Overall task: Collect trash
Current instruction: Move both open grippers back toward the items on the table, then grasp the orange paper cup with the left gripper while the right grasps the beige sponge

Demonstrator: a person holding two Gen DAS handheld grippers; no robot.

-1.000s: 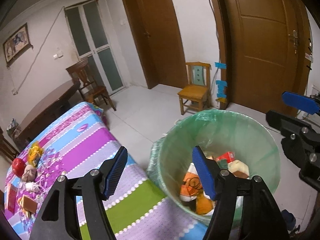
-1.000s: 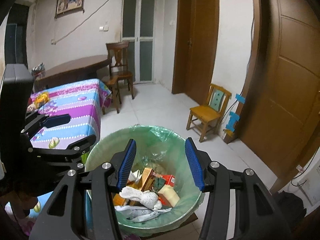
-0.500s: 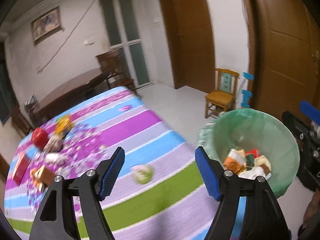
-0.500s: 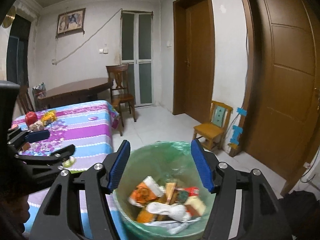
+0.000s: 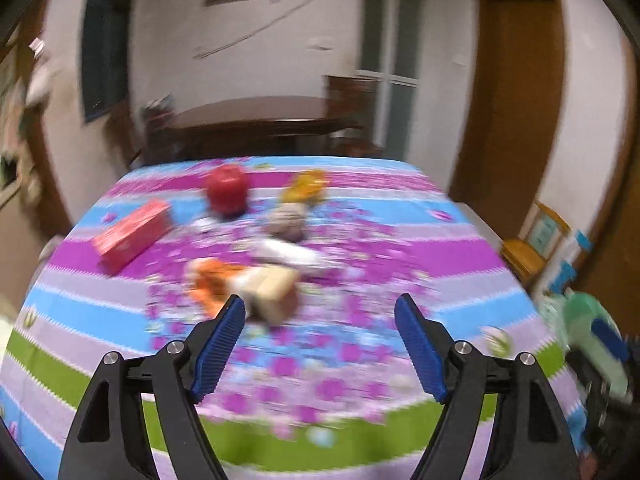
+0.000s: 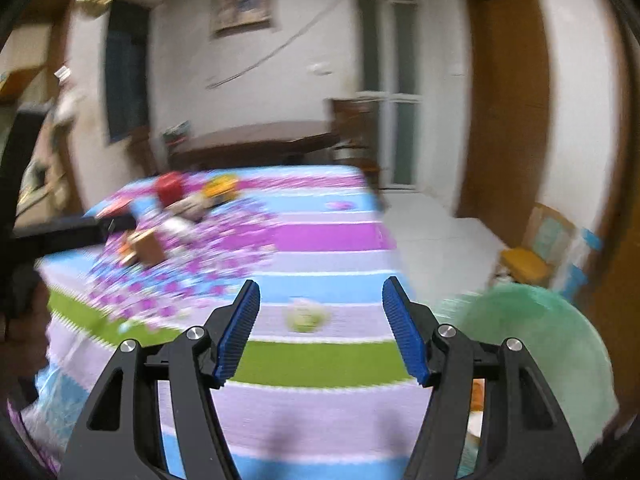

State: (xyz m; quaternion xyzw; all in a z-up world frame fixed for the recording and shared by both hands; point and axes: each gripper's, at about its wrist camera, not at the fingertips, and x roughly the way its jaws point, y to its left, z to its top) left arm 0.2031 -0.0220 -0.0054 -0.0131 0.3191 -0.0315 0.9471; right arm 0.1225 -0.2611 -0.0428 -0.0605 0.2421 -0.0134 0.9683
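Though both views are smeared by motion blur, the left claw [image 5: 320, 350] shows plainly over the striped, flowered cloth of the table [image 5: 360, 248], its blue-padded jaws opening with nothing between them. Beyond its tips lies the trash: a tan box [image 5: 272, 290] touching an orange wrapper [image 5: 210, 280], a white piece [image 5: 288, 252] behind them, a red box [image 5: 130, 234] to the left, a red round thing [image 5: 226, 190] and a yellow packet [image 5: 306, 186] farther back. The right claw [image 6: 320, 334] stands parted and empty above the table's near edge. The green-lined trash bin [image 6: 552, 352] sits just right of it, beside the table.
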